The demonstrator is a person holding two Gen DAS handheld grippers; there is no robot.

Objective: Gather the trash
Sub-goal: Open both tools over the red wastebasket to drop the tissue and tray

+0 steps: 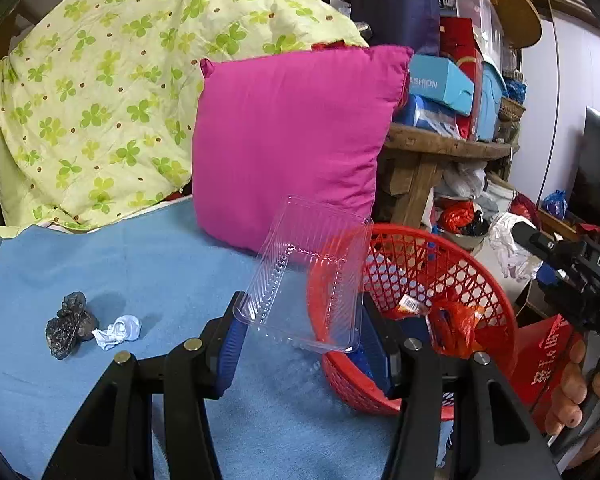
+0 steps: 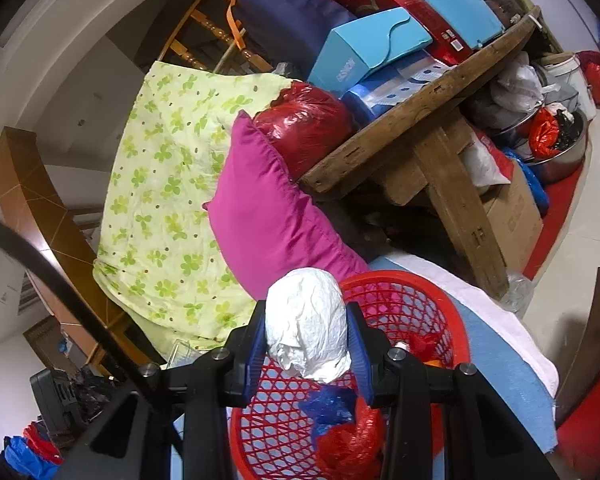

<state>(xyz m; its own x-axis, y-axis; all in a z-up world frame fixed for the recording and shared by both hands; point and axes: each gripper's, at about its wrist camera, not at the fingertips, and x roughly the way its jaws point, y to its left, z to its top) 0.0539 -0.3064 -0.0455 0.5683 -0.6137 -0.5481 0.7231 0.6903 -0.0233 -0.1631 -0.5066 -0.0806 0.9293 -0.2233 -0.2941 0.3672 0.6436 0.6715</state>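
My left gripper [image 1: 300,332] is shut on a clear plastic tray [image 1: 308,272], held tilted at the near rim of the red mesh basket [image 1: 496,292]. The basket holds red and blue wrappers [image 1: 456,324]. A crumpled black bag [image 1: 70,324] and a small white scrap [image 1: 120,328] lie on the blue cloth [image 1: 140,264] to the left. My right gripper [image 2: 308,340] is shut on a white crumpled paper wad [image 2: 308,328], held above the red basket [image 2: 444,316], which holds red and blue bags [image 2: 348,432]. The right gripper and its white wad [image 1: 512,248] also show at the right of the left wrist view.
A magenta pillow [image 1: 292,140] and a green clover quilt [image 1: 100,92] stand behind the cloth. A wooden table [image 2: 416,128] piled with boxes stands beside the basket, with bags and a metal bowl [image 2: 560,156] under it. A red box [image 1: 544,356] sits right of the basket.
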